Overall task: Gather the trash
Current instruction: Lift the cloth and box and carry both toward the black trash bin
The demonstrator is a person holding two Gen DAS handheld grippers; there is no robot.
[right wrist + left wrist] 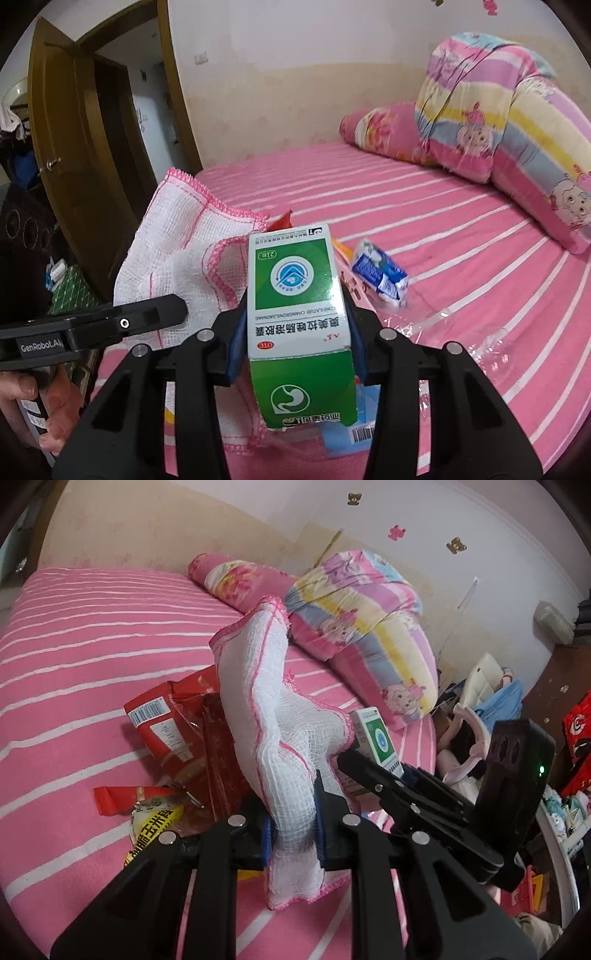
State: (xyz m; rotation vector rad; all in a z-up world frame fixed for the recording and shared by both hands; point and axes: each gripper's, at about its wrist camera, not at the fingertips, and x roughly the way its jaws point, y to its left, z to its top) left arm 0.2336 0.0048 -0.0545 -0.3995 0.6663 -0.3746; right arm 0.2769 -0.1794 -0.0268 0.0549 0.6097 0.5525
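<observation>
My left gripper [293, 834] is shut on a white mesh cloth with pink trim [258, 686] and holds it up over the pink striped bed [74, 635]. The cloth also shows in the right wrist view [177, 236]. My right gripper [293, 339] is shut on a green and white medicine box [295, 295], seen also in the left wrist view [376, 738] just right of the cloth. Red snack wrappers [166, 727] and a yellow wrapper [155, 823] lie on the bed behind the cloth. A blue and white crumpled wrapper [380, 273] and clear plastic film [424, 325] lie to the right of the box.
A folded cartoon quilt [362, 627] and a pink pillow [236, 579] lie at the bed's far side. A wooden door [74, 166] stands open at left. Cluttered items [498, 709] lie beyond the bed's right edge.
</observation>
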